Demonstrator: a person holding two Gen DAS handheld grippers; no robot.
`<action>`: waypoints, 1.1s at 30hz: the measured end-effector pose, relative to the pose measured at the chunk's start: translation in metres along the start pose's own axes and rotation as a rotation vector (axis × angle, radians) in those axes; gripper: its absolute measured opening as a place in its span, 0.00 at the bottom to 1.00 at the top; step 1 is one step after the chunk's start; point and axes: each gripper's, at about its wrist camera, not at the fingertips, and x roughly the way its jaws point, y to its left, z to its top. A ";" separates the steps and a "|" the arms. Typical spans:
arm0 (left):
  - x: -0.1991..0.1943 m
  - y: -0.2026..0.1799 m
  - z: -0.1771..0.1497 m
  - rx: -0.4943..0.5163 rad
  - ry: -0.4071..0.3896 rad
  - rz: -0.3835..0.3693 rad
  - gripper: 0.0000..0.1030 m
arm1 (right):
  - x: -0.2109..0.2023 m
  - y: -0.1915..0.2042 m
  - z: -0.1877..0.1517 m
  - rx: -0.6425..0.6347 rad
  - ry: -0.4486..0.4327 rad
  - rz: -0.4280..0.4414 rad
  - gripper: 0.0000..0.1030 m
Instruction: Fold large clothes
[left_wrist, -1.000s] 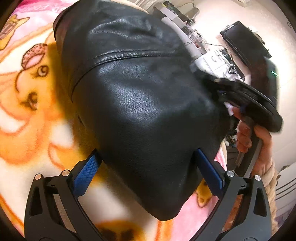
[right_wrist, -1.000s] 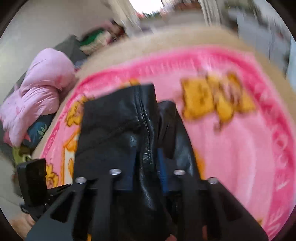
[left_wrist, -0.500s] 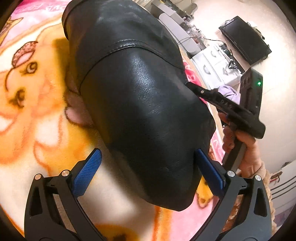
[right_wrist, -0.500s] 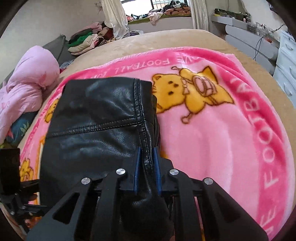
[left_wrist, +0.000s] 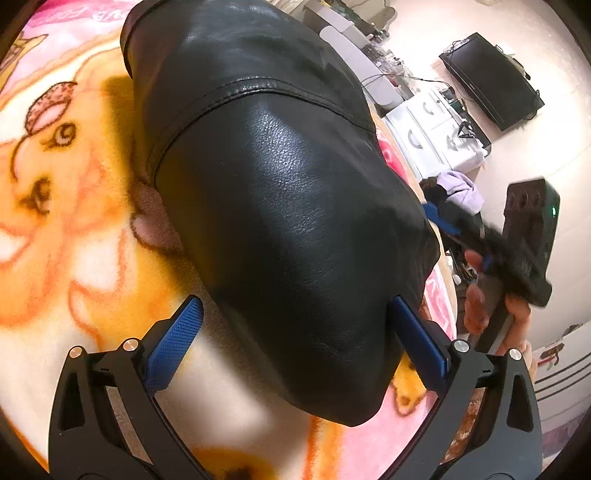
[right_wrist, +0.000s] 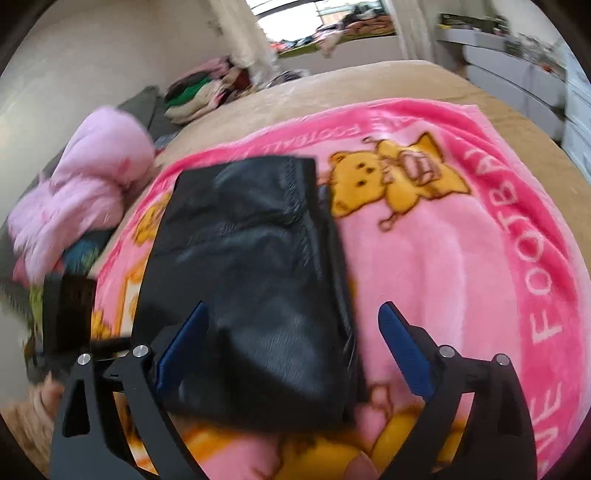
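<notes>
The black leather garment (right_wrist: 251, 280) lies folded on the pink cartoon blanket (right_wrist: 461, 258), its near end reaching in between the fingers of the right gripper (right_wrist: 291, 350). That gripper's jaws are opening and already stand wide; the blue pads (right_wrist: 402, 347) are clear of the leather on both sides, the right one well off over bare blanket. A stitched edge runs along the garment's right side, away from the gripper toward the far end of the blanket.

From the left wrist view the same garment (left_wrist: 288, 229) fills the space ahead of the left gripper (left_wrist: 295, 347), its rounded folded end bulging between the fingers. This gripper is spread wide too; its right pad (left_wrist: 417, 347) sits against or just beside the leather, the left pad (left_wrist: 173, 347) apart from it. Whether the right one touches, I cannot tell.

To the right of the left gripper a hand (left_wrist: 495, 310) grasps the other tool's handle. Beyond the blanket stand white drawers (left_wrist: 432, 136) and a dark screen (left_wrist: 491, 81).
</notes>
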 end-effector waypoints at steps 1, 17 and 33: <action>0.000 0.000 0.000 -0.003 0.000 0.000 0.92 | 0.005 -0.001 -0.006 -0.013 0.040 -0.007 0.92; -0.015 0.010 0.007 0.001 -0.009 0.042 0.91 | 0.022 0.022 -0.058 0.233 0.075 0.143 0.63; -0.057 0.009 0.001 0.091 -0.116 0.176 0.91 | -0.019 0.071 -0.066 0.174 -0.056 -0.030 0.94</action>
